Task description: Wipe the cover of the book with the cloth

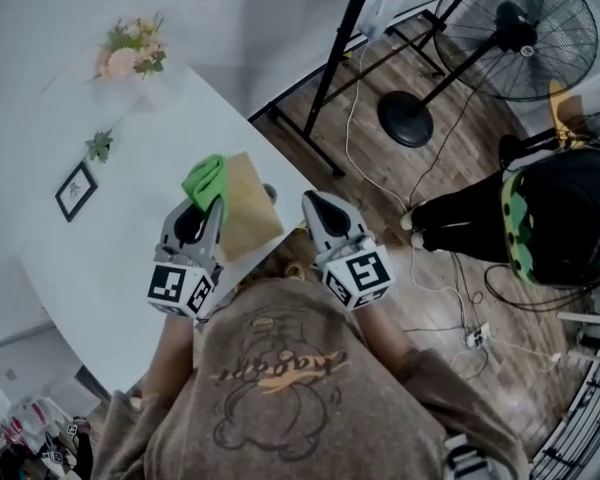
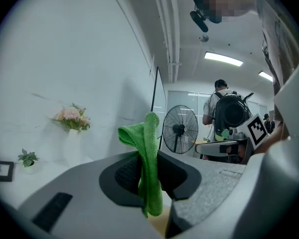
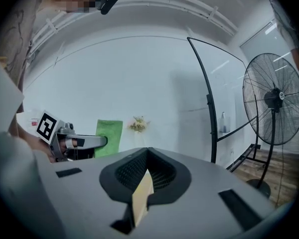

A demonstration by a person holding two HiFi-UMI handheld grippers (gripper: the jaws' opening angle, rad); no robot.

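In the head view my left gripper (image 1: 215, 206) is shut on a green cloth (image 1: 205, 179), which bunches above its tips against the top left of a tan book (image 1: 246, 213). The book is held up over the white table's (image 1: 120, 238) near edge. My right gripper (image 1: 308, 204) sits at the book's right side. In the right gripper view the book's thin yellow edge (image 3: 142, 199) is clamped in my right gripper (image 3: 147, 179); the cloth (image 3: 108, 137) shows flat beyond. In the left gripper view the cloth (image 2: 147, 153) hangs folded through my left gripper (image 2: 150, 185).
On the table stand a vase of flowers (image 1: 130, 54), a small plant (image 1: 100, 145) and a framed picture (image 1: 75, 190). On the wooden floor to the right are a black stand (image 1: 340, 48), a pedestal fan (image 1: 515, 28), cables and a person with a backpack (image 1: 560, 218).
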